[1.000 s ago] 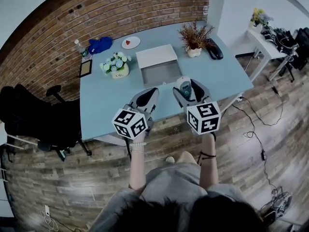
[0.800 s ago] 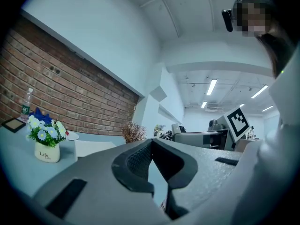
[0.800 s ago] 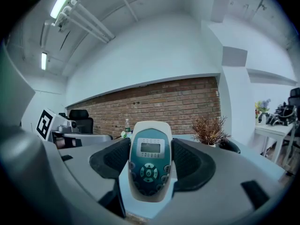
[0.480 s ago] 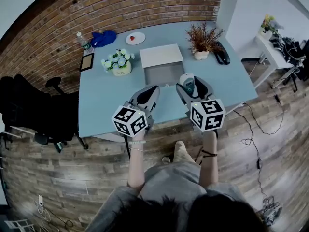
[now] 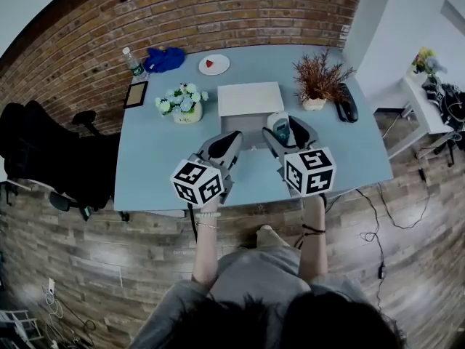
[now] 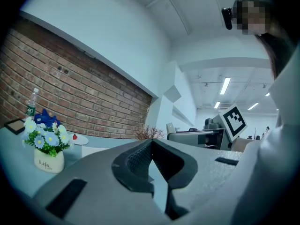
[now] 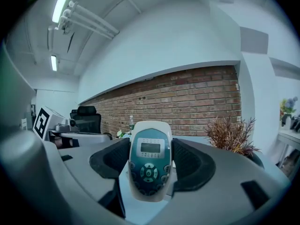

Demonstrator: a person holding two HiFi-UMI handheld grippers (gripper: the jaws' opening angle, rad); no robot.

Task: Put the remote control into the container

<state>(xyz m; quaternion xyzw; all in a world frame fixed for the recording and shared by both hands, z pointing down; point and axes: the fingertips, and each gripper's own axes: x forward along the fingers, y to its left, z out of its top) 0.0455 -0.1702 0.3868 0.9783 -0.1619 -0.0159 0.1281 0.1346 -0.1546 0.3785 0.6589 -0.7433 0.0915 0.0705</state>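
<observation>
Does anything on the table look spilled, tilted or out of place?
Nothing stands out. The remote sits upright between the right gripper's jaws. The container lies open on the table, and the flower pot stands straight.

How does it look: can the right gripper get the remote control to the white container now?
Probably yes. The right gripper, shut on the remote control, hangs close to the open container, with nothing between them.

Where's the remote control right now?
The remote control is clamped upright in the right gripper, buttons facing its camera. In the head view it hangs over the blue table, close by the open white container.
</observation>
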